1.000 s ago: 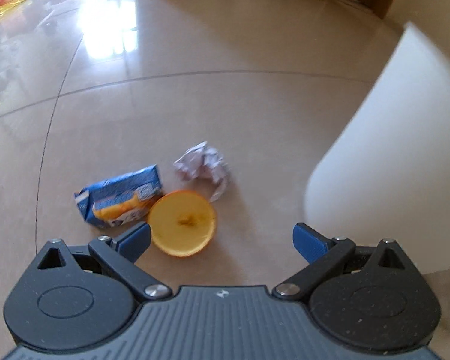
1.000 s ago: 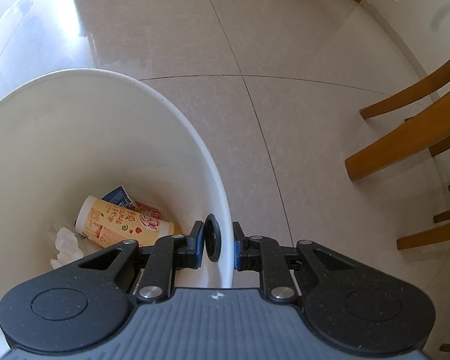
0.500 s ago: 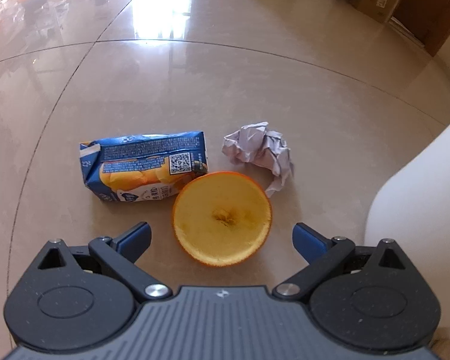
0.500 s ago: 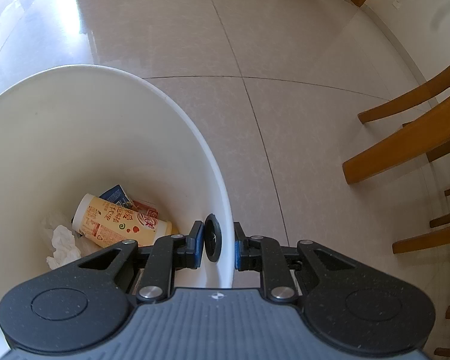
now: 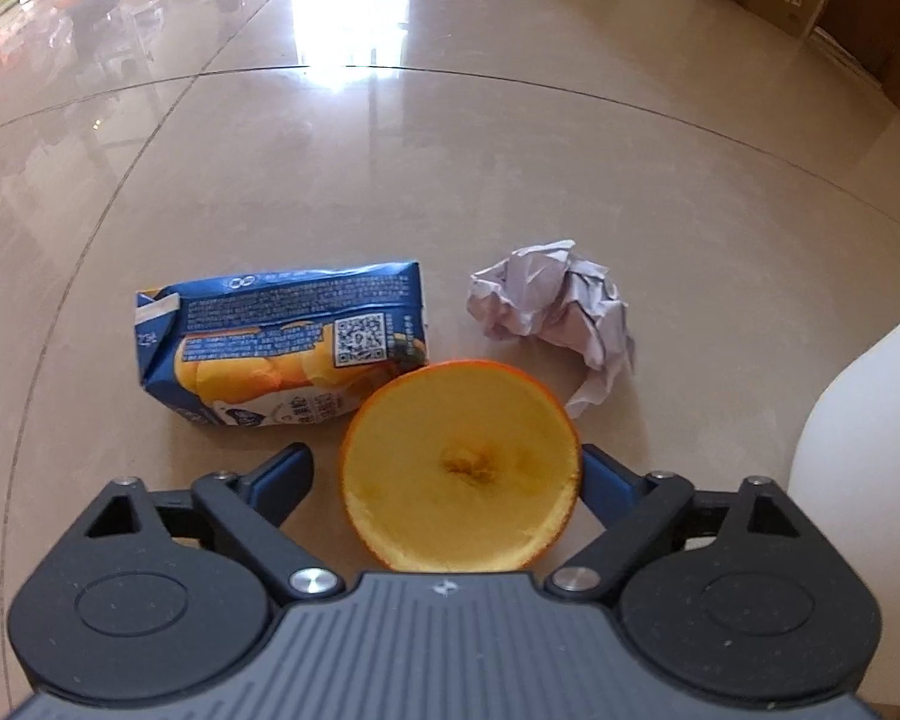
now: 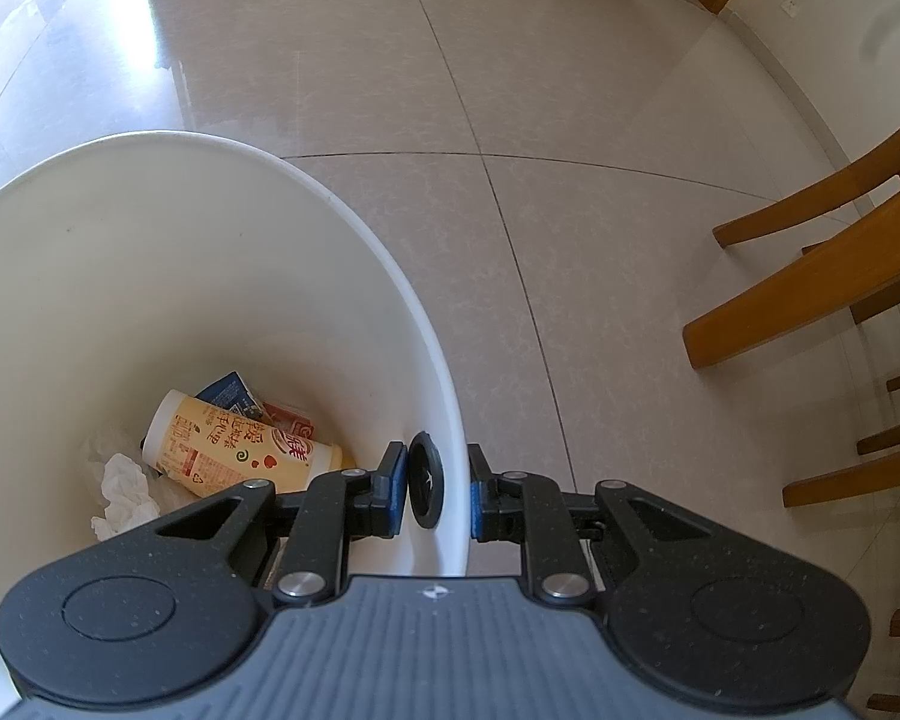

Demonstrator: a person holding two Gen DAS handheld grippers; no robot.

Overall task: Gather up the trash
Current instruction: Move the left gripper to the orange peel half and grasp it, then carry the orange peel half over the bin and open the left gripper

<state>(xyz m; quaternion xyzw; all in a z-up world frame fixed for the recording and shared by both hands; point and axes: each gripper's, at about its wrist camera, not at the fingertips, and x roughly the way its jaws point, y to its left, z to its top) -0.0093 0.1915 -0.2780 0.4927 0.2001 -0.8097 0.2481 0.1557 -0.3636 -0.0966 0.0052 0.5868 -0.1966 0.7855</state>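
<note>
White bin [image 6: 390, 312]: right claw [image 6: 431, 483] clamped narrow on its rim, holding it steady; bottle, carton, tissue already inside.
Step in hand: picking next piece off floor [image 5: 510, 168].
Left claw [image 5: 447, 474]: wide, jaws closing, straddling orange half [image 5: 459, 468]; right pad at rind, left pad apart.
Next move, by judgement: finish squeeze across rind, lift, carry to bin beside.
Orange half: cut face up, hollowed, rind thin, likely soft.
Juice carton [image 5: 276, 342], crumpled paper [image 5: 552, 306]: just behind, on floor.
</note>
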